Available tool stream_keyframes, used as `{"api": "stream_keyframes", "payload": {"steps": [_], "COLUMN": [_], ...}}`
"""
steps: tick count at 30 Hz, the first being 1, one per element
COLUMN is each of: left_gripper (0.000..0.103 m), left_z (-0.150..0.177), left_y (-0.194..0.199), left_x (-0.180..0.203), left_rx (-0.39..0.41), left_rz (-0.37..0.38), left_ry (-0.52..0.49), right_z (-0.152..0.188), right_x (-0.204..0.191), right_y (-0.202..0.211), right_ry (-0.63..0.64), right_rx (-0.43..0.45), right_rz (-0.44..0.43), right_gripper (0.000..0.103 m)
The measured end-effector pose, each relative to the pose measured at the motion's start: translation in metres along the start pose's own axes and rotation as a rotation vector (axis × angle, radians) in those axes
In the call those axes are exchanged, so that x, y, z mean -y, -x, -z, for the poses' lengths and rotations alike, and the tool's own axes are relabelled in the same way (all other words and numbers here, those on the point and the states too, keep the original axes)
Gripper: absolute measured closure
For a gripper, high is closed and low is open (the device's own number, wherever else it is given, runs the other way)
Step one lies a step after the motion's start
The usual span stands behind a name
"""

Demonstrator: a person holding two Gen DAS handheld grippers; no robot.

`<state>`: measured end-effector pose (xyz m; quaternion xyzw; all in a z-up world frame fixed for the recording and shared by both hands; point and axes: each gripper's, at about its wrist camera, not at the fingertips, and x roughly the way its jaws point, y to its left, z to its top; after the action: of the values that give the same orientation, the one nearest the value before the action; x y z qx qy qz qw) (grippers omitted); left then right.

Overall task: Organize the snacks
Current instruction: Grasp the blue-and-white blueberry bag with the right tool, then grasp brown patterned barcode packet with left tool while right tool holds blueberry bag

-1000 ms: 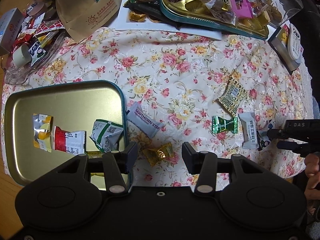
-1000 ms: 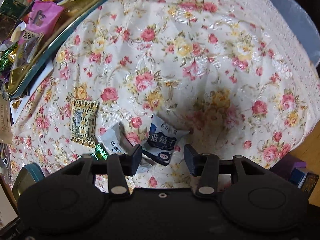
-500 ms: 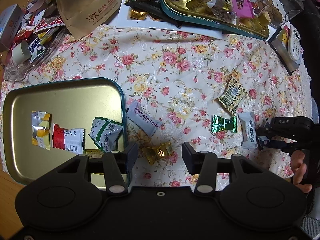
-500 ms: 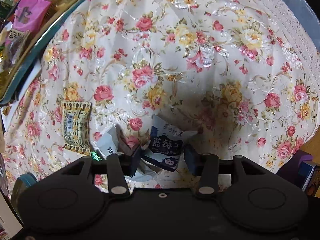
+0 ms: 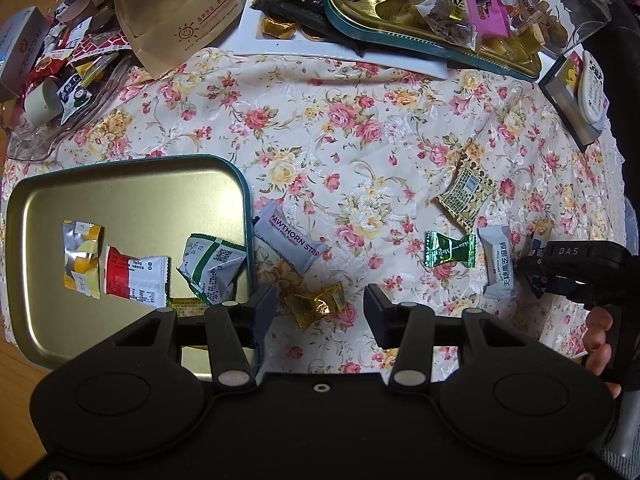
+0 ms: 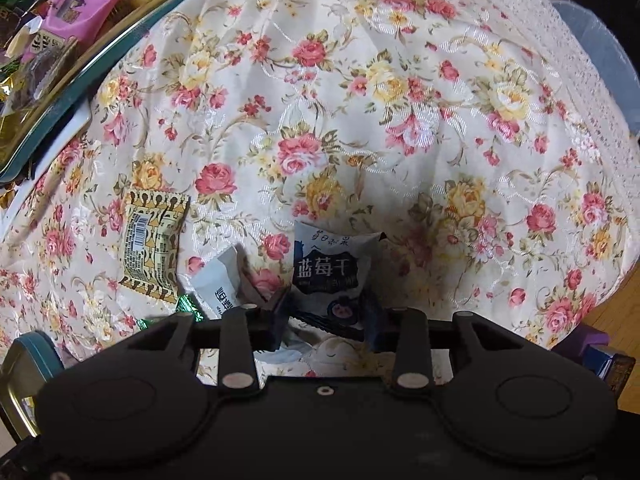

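Note:
My left gripper (image 5: pixel 320 312) is open above a gold-wrapped candy (image 5: pixel 316 305) on the floral cloth, beside a teal-rimmed gold tray (image 5: pixel 120 184) that holds several snack packets. A grey Hawthorn strip packet (image 5: pixel 290 246) lies by the tray's right rim. My right gripper (image 6: pixel 326 316) has its jaws around the lower end of a dark blue and white blueberry packet (image 6: pixel 326 268), close to its sides. It also shows in the left wrist view (image 5: pixel 536 276). A grey-white packet (image 6: pixel 218 288), a green candy (image 5: pixel 450 249) and a patterned yellow packet (image 6: pixel 154 244) lie to its left.
A second tray (image 5: pixel 420 36) heaped with sweets, a paper bag (image 5: pixel 188 12), a clear jar (image 5: pixel 568 8) and a glass dish of wrappers (image 5: pixel 60 92) crowd the far edge. The table edge drops off at the right (image 6: pixel 600 288).
My right gripper has moved forward onto the blueberry packet and its jaws have narrowed around it. My left gripper has barely moved.

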<state>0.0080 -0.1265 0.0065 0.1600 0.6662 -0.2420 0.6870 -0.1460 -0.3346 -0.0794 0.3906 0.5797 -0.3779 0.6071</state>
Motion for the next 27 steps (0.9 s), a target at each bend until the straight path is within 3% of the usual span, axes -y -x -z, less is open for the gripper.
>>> {"api": "stream_keyframes", "payload": {"steps": [11, 27], "left_gripper": [0.049, 0.049], "left_z": [0.000, 0.003], "left_y": [-0.009, -0.031], "left_x": [0.004, 0.025], "left_rx": [-0.018, -0.062], "left_rz": [-0.011, -0.027], "left_ry": [-0.011, -0.038], "right_z": [0.011, 0.021], "right_x": [-0.013, -0.004], "right_y": [0.041, 0.087], "right_ry": [0.071, 0.094], "right_rx": [0.087, 0.116], "right_rz": [-0.061, -0.130], "right_gripper": [0.065, 0.065]}}
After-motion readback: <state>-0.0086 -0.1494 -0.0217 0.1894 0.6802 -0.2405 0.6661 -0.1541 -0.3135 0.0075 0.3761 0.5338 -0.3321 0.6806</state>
